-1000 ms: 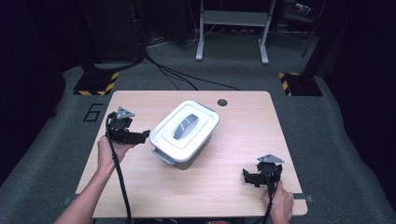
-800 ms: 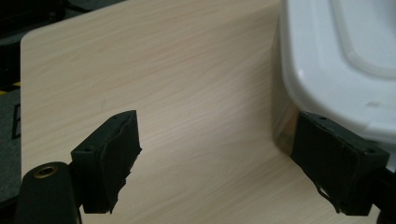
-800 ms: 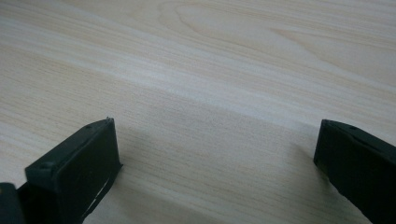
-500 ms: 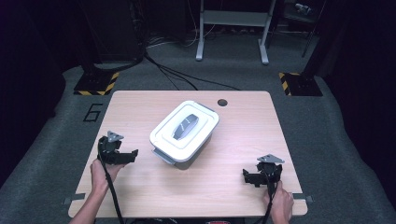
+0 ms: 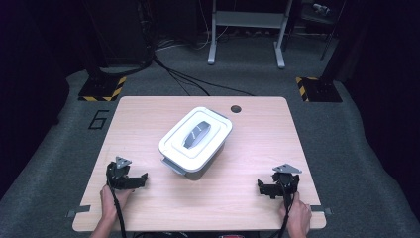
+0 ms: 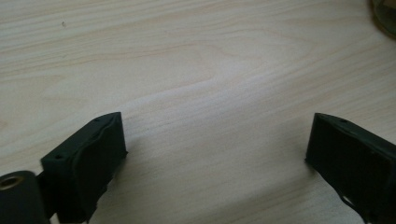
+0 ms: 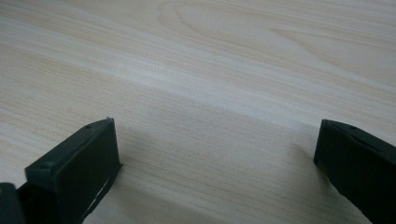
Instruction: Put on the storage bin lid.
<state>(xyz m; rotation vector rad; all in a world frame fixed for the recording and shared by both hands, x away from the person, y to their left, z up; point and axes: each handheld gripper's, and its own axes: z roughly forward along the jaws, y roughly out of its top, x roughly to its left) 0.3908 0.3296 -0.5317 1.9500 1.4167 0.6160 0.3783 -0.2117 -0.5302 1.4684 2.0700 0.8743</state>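
Resting on the wood table [image 5: 148,119] (grey carpet around), both tongs gape empty.

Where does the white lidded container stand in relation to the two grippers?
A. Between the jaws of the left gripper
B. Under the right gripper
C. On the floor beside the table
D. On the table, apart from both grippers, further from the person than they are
D: in the high view the white lidded container stands mid-table, with the left gripper and right gripper open, nearer the person and touching nothing.
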